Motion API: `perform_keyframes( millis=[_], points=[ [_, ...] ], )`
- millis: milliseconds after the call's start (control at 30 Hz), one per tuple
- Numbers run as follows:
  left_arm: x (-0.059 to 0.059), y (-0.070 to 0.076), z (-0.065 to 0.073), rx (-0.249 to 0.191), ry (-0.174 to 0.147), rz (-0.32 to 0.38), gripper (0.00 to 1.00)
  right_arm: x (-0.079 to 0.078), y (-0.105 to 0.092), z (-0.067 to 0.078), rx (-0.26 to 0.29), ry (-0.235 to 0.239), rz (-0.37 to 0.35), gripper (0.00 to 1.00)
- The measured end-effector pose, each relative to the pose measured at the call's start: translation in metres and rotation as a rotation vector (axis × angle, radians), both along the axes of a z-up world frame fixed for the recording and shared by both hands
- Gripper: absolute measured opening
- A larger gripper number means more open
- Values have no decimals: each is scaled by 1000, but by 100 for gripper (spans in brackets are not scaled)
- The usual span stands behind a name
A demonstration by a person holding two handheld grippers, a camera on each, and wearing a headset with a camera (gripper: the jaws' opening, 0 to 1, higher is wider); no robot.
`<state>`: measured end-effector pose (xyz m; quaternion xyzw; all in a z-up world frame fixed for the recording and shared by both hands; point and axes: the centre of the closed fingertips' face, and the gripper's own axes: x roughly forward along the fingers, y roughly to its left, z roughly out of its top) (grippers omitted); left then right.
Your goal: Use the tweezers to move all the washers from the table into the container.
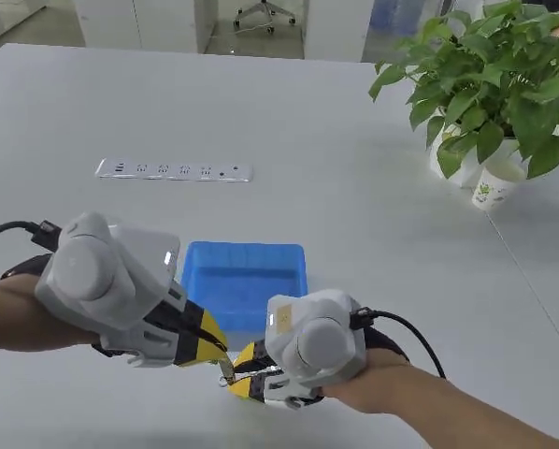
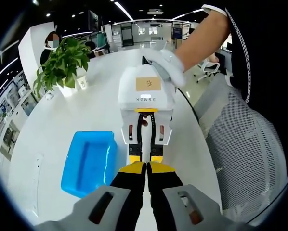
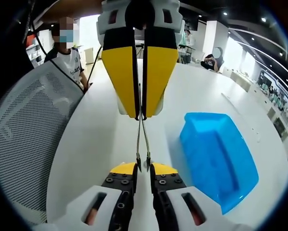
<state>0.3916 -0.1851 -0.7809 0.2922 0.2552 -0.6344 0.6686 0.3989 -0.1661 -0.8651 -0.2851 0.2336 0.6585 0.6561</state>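
The left gripper (image 2: 147,169) and the right gripper (image 3: 143,169) face each other, and both squeeze the thin tweezers (image 3: 142,139) from opposite ends. They are by the near edge of the table (image 1: 354,187). The blue container (image 1: 242,248) sits just behind them.

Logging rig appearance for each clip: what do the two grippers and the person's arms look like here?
The left gripper and right gripper both have rounded white housings and yellow-and-black jaws. The right one carries a tan square sticker. A black cable leaves the left gripper, and another black cable leaves the right. The left forearm and right forearm are bare, without sleeves.
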Motion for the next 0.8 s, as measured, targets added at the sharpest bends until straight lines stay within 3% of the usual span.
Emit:
perform_keyframes(
  millis=[800],
  points=[
    [5, 6, -2, 0, 24, 7, 5, 4, 14, -7, 23, 14, -3, 13]
  ],
)
